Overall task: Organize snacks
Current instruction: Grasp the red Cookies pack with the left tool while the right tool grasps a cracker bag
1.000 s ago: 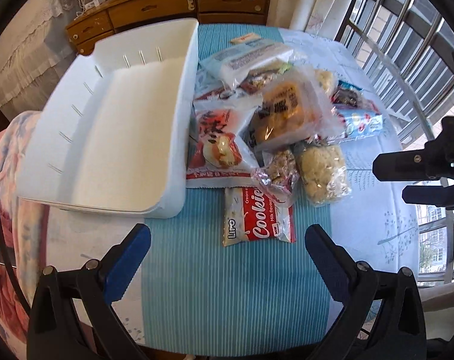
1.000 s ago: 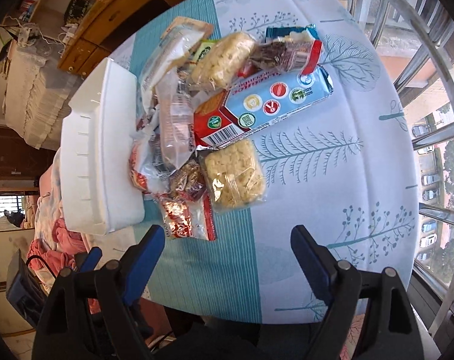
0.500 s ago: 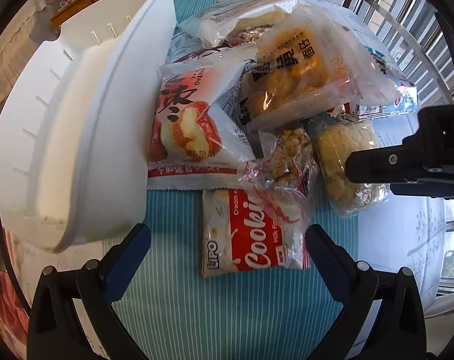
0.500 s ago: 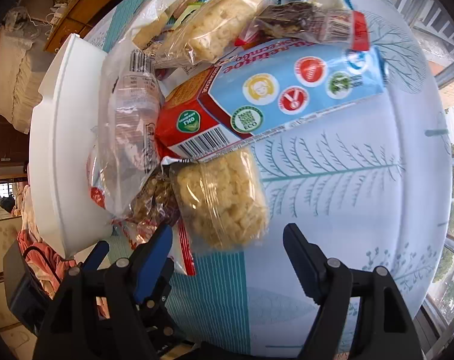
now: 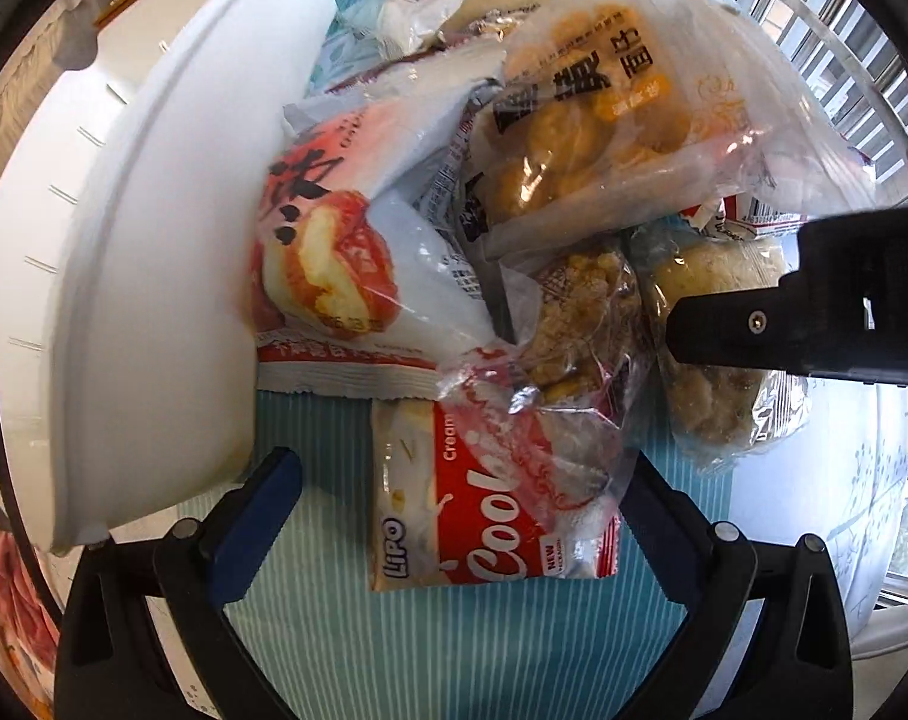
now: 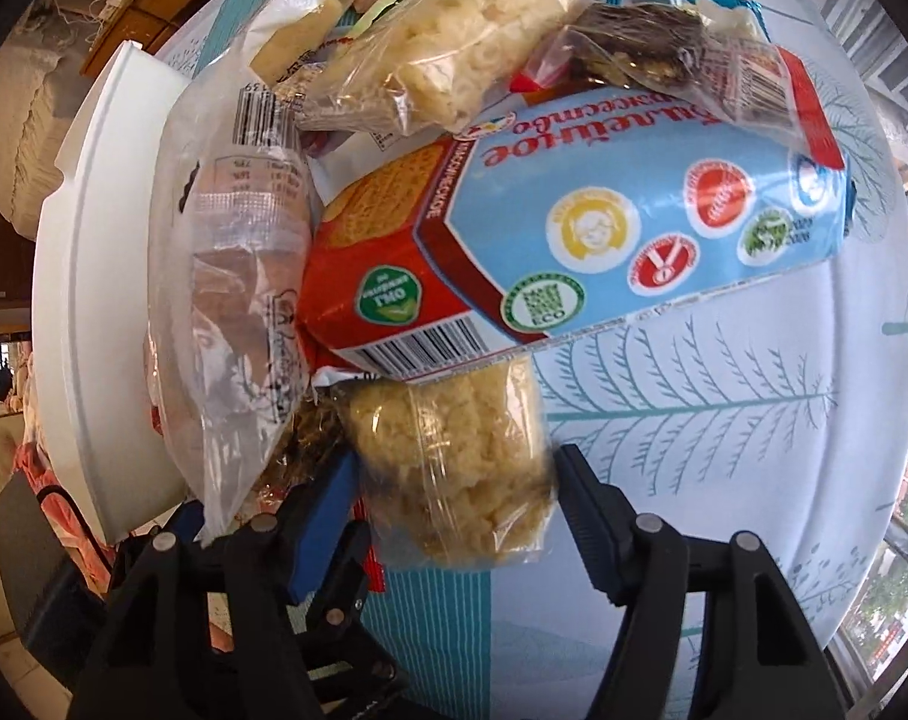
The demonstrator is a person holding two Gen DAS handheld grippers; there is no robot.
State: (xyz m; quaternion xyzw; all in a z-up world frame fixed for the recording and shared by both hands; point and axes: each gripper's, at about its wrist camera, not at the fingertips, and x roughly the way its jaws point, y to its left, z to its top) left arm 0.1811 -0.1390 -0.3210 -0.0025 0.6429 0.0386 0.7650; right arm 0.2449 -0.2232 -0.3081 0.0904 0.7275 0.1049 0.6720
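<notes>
Striped tablecloth [image 5: 454, 648] underlies wide left tongs [image 5: 460, 480] astride cookie pack [image 5: 490, 516]; only right view shows closing right tongs [image 6: 454, 480] flanking puffed-snack bag [image 6: 454, 456].

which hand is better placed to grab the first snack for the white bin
Right. The right tool already straddles the clear bag of pale puffed snacks; its jaws have just been closing, almost at the bag's sides. The left tool hangs open around the red-and-white cookie packet, well clear of it.

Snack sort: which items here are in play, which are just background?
In play: white bin, Lipo cookie pack, puffed-snack bag between right gripper jaws, blue-red box, left gripper.
Background: wooden dresser, window railing.
</notes>
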